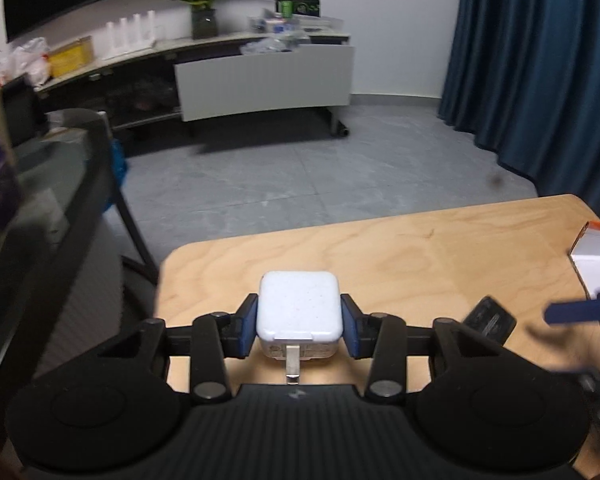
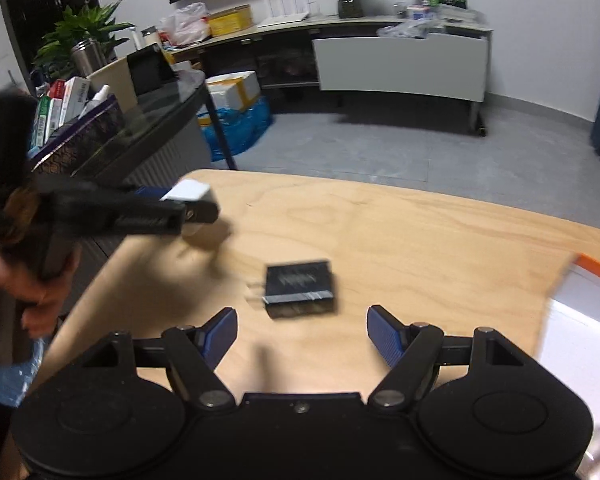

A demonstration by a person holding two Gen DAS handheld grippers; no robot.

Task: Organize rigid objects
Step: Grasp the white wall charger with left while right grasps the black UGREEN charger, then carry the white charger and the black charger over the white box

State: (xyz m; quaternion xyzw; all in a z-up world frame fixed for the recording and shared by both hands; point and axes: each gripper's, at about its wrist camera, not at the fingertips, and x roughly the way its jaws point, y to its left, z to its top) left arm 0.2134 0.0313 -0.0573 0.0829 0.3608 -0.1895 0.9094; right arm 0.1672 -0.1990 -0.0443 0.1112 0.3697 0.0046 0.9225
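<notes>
White charger point(image 1: 299, 312) clamped in left gripper point(image 1: 299, 330) above wooden table point(image 1: 420, 248).

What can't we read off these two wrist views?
- White charger, left wrist view: underside and side faces hidden by the left gripper's blue fingers.
- Black adapter, right wrist view: motion blur, label unreadable; mostly hidden behind the gripper linkage in the left view.
- Orange-edged box: cut off by the right frame edge in both views, contents unseen.
- Right gripper: holds nothing.
</notes>
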